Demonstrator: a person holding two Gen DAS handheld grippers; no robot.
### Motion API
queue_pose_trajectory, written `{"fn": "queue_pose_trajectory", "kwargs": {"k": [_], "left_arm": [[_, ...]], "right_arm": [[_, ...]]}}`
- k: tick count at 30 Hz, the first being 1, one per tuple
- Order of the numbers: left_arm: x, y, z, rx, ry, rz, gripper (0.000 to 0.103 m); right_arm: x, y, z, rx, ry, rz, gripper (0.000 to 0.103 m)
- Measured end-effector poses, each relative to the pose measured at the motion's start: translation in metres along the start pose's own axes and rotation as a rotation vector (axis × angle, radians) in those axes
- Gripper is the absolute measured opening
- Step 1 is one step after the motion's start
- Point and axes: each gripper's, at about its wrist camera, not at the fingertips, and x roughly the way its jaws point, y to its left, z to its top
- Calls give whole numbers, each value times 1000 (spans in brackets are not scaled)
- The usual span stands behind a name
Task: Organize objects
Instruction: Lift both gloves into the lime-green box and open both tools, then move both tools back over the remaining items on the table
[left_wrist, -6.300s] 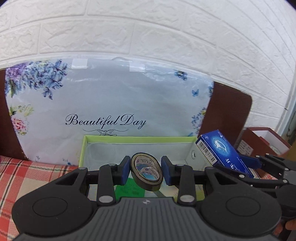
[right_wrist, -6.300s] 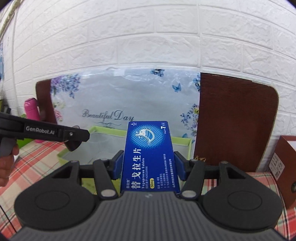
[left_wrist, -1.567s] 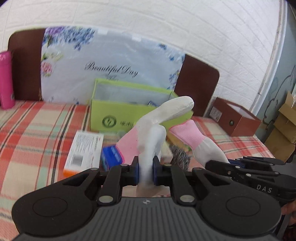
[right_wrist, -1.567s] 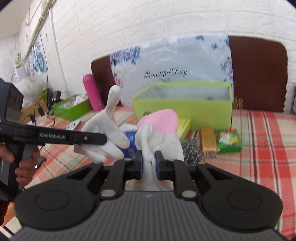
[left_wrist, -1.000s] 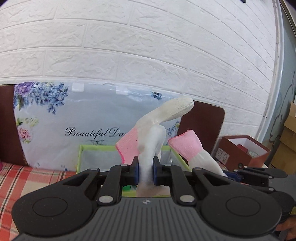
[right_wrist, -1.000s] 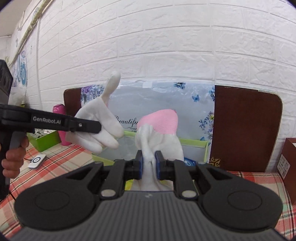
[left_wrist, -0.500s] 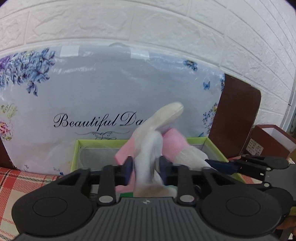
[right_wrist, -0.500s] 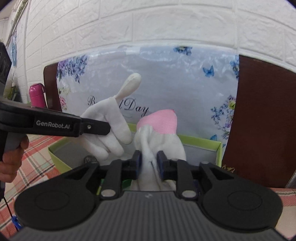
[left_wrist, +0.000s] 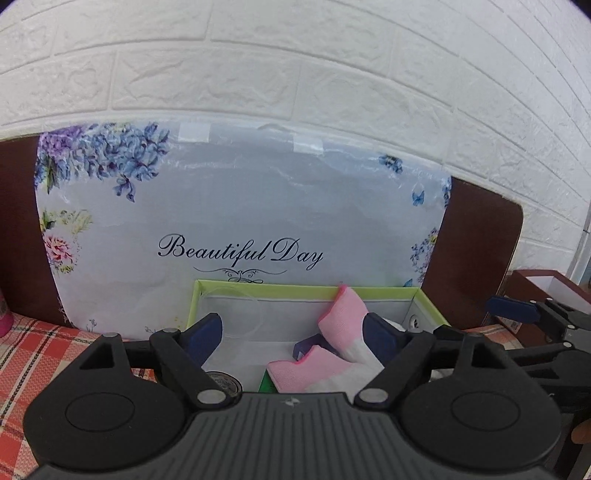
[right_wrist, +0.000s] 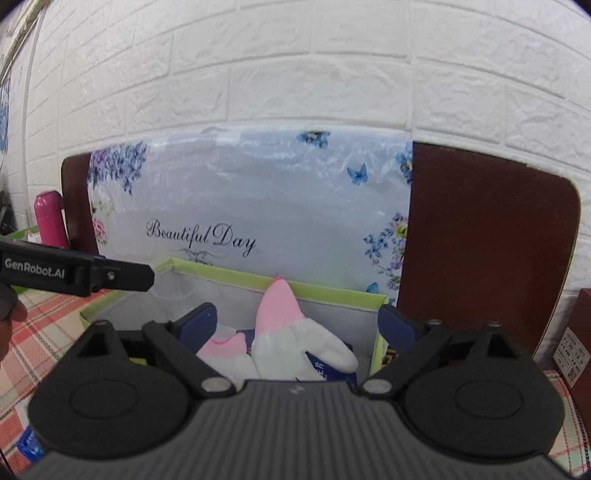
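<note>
Two white gloves with pink cuffs lie inside the green box (left_wrist: 266, 291). One glove (left_wrist: 345, 325) leans up against the back wall, the other glove (left_wrist: 299, 371) lies flat beside it. In the right wrist view the box (right_wrist: 332, 290) holds the upright glove (right_wrist: 284, 325) and the flat glove (right_wrist: 225, 350). My left gripper (left_wrist: 293, 330) is open and empty above the box. My right gripper (right_wrist: 299, 323) is open and empty above the box. A tape roll (left_wrist: 221, 382) and a blue medicine box (right_wrist: 325, 367) also lie inside.
A floral "Beautiful Day" board (left_wrist: 240, 221) leans on the white brick wall behind the box. A brown box (left_wrist: 543, 291) stands at the right, a pink bottle (right_wrist: 50, 218) at the far left. The tablecloth (right_wrist: 44, 325) is red plaid.
Both grippers have opened and let go of the gloves, which have dropped into the green box. Both grippers hang over the box.
</note>
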Motion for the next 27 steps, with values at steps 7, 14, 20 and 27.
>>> {"fn": "queue_pose_trajectory", "kwargs": {"k": [7, 14, 20, 27], "left_arm": [[-66, -18, -12, -6, 23, 91, 88], [-105, -16, -61, -80, 103, 85, 88], [-114, -7, -101, -126, 202, 103, 88], [-118, 3, -124, -174, 255, 136, 88]], "right_arm": [[-75, 3, 1, 107, -75, 4, 103], [-129, 13, -34, 200, -35, 12, 103], [-146, 23, -72, 254, 56, 22, 103], [-150, 34, -104, 270, 139, 1, 103]]}}
